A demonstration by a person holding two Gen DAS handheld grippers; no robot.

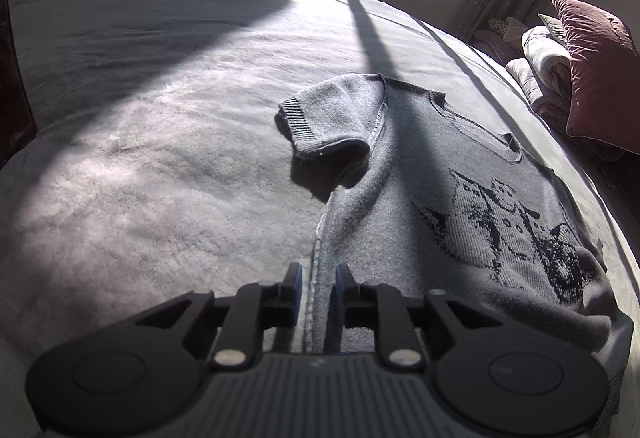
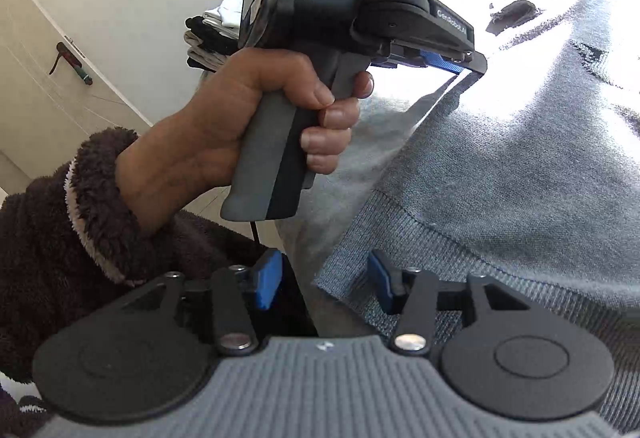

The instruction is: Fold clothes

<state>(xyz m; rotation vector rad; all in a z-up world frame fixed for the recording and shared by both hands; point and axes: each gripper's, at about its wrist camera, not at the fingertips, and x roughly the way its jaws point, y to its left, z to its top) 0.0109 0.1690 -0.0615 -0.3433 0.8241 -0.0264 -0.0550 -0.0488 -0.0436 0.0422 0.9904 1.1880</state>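
Two views, both on one grey sweater [image 1: 460,205] lying flat on the bed [image 1: 160,157], front up, knit picture showing.

Left wrist view: left tongs [image 1: 318,274] at 6 o'clock, fingers narrowly apart and straddling the sweater's side seam, one each side. Gap is small but fabric runs through it; cannot tell if they pinch it or just hover over it. Sleeve [image 1: 328,117] at 12 o'clock from the tongs, flopped out toward 9 o'clock, cuff raised. Neckline toward 1 o'clock. Pillows [image 1: 592,77] at 2 o'clock off the bed edge, window at 12–1. Seam grip looks meant for lifting that side over.

Right wrist view: right tongs [image 2: 324,282] at 6 o'clock, spread wide, blue pads visible; ribbed hem corner [image 2: 360,270] sits between them, not clamped. Hand [image 2: 256,125] at 10 o'clock grips the other tool's handle, its tongs lying along the sweater edge at 1 o'clock. Stacked clothes [image 2: 212,41] at 11 o'clock, door at 9.

Likely step: grab hem corner and side seam together so the side folds evenly. Fold not yet started.
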